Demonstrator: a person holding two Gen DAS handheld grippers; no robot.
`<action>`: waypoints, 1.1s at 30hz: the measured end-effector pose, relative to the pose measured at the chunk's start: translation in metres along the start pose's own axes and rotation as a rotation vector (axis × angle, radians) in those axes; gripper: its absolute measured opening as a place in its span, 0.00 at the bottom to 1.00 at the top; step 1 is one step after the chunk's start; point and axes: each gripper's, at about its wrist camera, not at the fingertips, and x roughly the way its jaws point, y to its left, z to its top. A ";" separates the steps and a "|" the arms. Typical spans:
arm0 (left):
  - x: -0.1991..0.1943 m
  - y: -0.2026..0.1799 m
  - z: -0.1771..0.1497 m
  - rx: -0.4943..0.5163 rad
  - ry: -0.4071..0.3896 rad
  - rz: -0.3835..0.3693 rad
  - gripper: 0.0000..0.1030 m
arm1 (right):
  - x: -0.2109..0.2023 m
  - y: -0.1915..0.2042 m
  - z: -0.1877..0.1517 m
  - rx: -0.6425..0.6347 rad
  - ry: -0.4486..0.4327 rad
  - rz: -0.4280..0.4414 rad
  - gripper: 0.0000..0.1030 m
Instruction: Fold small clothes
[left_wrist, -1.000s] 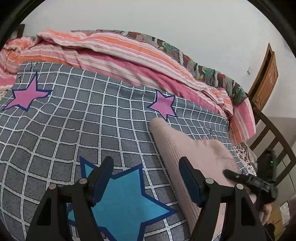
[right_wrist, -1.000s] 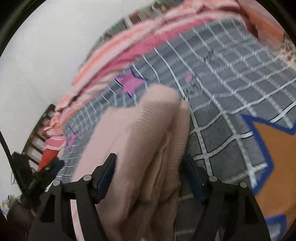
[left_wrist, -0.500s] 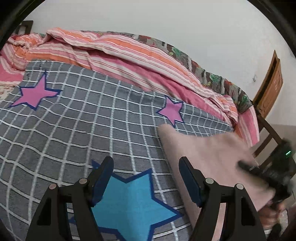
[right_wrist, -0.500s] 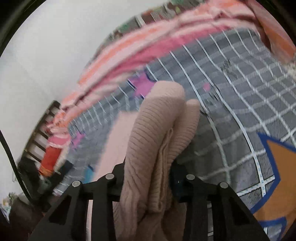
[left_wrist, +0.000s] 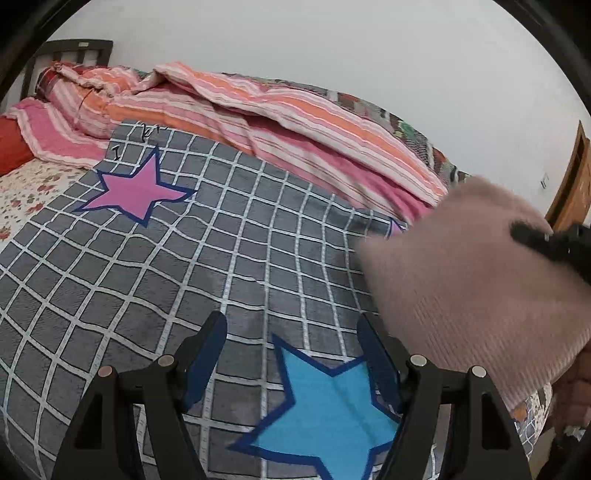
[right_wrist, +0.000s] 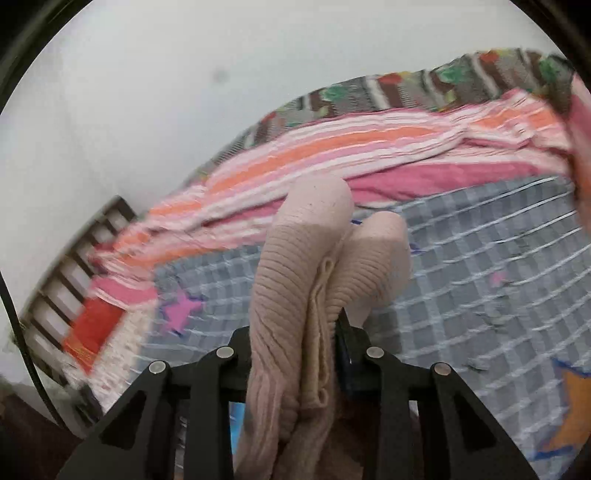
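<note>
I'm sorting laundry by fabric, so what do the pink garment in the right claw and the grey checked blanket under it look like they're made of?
Pink garment: a soft rib knit, probably wool or acrylic; parallel ribs and a matte, slightly fuzzy face show.
Grey checked blanket: looks like plush fleece or flannel; short matte nap, printed stars. The fibre can't be told for either.

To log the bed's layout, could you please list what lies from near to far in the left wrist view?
Blue star → grey checked blanket → pink star → striped quilt → wall.
</note>
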 end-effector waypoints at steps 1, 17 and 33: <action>0.003 0.003 0.000 -0.001 0.007 0.014 0.69 | 0.005 -0.003 0.000 0.042 -0.007 0.064 0.31; 0.023 -0.029 -0.018 0.147 0.126 -0.019 0.69 | 0.054 -0.123 -0.062 0.055 0.094 0.030 0.44; 0.001 -0.063 -0.088 0.403 0.171 -0.054 0.40 | 0.012 -0.118 -0.082 -0.079 0.093 0.064 0.44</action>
